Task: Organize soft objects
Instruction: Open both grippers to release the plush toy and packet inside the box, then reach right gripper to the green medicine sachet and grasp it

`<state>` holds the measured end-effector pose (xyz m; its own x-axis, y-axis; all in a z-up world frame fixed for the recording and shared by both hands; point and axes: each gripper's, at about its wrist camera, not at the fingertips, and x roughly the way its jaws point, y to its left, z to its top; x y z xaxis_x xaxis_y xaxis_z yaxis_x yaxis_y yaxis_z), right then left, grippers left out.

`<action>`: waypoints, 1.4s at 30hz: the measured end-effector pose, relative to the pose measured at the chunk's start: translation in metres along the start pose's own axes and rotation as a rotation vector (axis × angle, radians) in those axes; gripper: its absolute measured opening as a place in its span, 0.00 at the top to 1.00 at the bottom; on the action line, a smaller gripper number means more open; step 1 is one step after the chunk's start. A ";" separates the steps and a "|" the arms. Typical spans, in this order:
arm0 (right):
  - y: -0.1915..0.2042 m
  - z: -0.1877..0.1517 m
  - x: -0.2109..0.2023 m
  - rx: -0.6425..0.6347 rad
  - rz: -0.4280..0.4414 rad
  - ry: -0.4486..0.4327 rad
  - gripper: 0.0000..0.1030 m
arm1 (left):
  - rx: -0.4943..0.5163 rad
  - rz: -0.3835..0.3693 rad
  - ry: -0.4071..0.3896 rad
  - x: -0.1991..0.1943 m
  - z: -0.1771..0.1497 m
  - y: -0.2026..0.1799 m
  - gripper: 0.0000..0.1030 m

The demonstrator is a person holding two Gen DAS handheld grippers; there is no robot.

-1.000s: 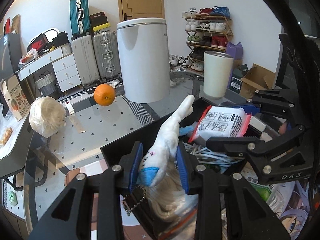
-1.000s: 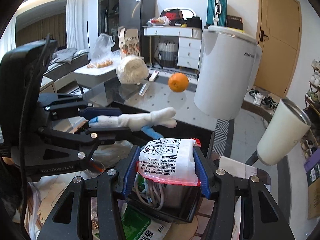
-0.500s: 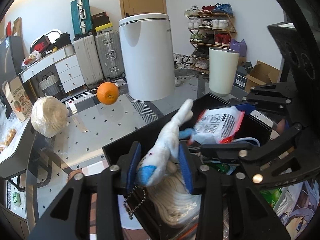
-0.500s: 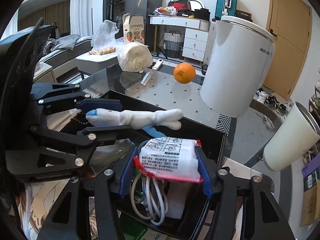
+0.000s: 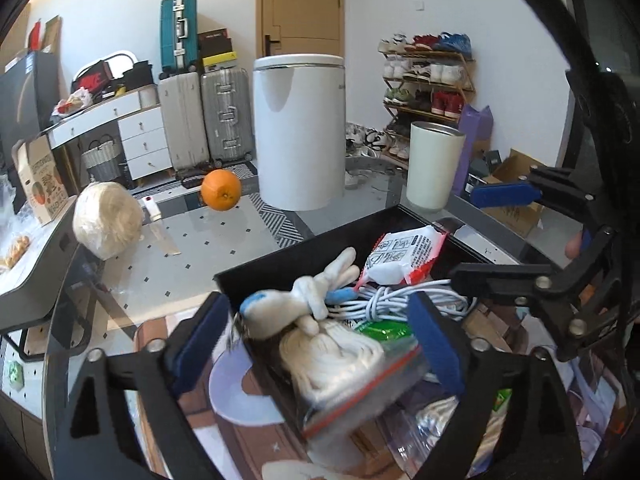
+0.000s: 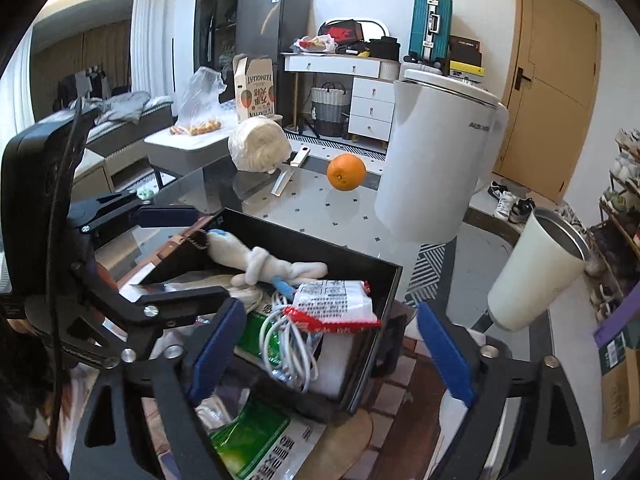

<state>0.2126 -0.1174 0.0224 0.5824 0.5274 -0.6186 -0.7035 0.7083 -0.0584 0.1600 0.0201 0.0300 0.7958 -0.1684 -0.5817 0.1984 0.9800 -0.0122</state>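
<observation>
Lying inside the black box (image 5: 280, 258) is a white plush toy (image 5: 298, 304) with blue tips, draped over a bagged white bundle (image 5: 340, 360) and beside a white, red-edged packet (image 6: 334, 300) resting on coiled white cable (image 6: 286, 344). Both the left gripper (image 5: 316, 344) and right gripper (image 6: 330, 348) are seen spread wide, nothing held. Bare glass tabletop (image 6: 304, 204) is visible beyond the box's far rim, up to the orange (image 5: 221, 190).
</observation>
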 end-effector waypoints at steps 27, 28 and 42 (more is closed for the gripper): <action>0.008 -0.067 -0.064 0.193 0.096 -0.045 0.01 | -0.195 0.138 -0.087 -0.072 -0.062 -0.016 0.00; 0.009 -0.068 -0.062 0.190 0.092 -0.038 0.01 | -0.196 0.144 -0.092 -0.072 -0.064 -0.016 0.00; 0.010 -0.082 -0.033 0.222 0.083 0.083 0.01 | -0.170 0.149 -0.108 -0.073 -0.070 -0.020 0.00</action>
<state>0.1531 -0.1659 -0.0222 0.4843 0.5540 -0.6772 -0.6356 0.7547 0.1628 0.0581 0.0201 0.0155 0.8672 -0.0218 -0.4974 -0.0180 0.9970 -0.0750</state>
